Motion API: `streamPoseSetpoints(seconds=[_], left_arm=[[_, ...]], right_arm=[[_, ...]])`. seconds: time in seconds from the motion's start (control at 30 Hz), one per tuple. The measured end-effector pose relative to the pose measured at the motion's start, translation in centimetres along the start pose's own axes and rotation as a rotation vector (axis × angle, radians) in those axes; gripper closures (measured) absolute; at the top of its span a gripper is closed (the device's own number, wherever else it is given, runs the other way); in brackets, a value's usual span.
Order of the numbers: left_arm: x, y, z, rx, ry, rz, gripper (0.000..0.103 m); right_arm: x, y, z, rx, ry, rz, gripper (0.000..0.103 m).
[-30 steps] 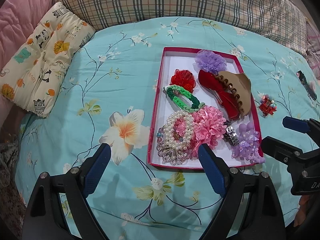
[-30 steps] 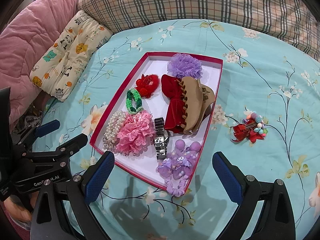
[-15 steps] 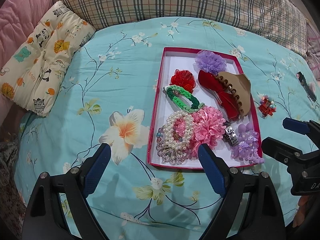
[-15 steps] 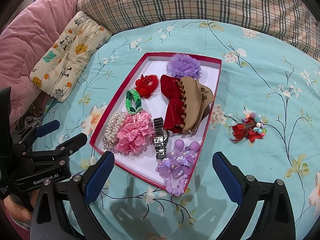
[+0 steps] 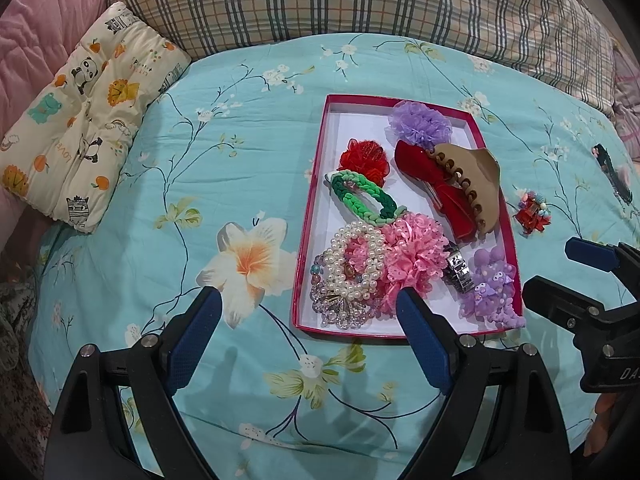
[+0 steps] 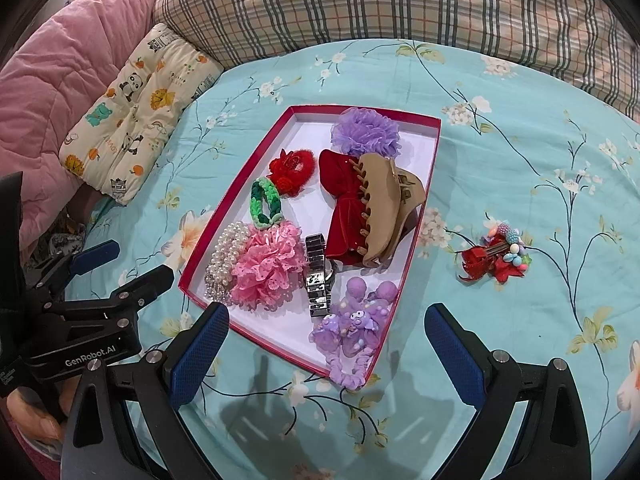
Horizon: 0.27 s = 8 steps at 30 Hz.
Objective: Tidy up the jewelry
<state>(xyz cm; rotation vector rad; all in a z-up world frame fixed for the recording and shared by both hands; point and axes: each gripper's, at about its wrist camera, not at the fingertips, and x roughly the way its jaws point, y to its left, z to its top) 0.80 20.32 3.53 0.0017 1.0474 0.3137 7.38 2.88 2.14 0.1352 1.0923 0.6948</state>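
A red-rimmed white tray (image 5: 307, 216) (image 6: 236, 200) lies on the bed. It holds a purple flower scrunchie (image 5: 420, 124), a red scrunchie (image 5: 366, 158), a green braided tie (image 5: 362, 196), pearl bracelets (image 5: 352, 264), a pink scrunchie (image 6: 268, 264), a metal watch (image 6: 318, 272), a tan claw clip (image 6: 384, 204) over a red bow, and a purple character scrunchie (image 6: 352, 328) draped over the near rim. A red beaded hair clip (image 5: 532, 210) (image 6: 496, 256) lies on the sheet right of the tray. My left gripper (image 5: 306, 308) and right gripper (image 6: 326, 320) both hover open and empty at the tray's near edge.
The teal floral sheet (image 5: 200, 168) covers the bed. A cartoon-print cushion (image 5: 80, 148) and a pink quilt (image 6: 52, 92) lie to the left, and a plaid pillow (image 6: 400, 4) runs along the back. A dark comb-like item (image 5: 612, 172) sits far right.
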Motion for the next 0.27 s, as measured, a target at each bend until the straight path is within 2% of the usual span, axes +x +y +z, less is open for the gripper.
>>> streamPoseSetpoints(seconds=[0.27], left_arm=[[0.18, -0.06, -0.06, -0.016, 0.006, -0.010, 0.013]], right_arm=[[-0.13, -0.64, -0.42, 0.015, -0.015, -0.001, 0.004]])
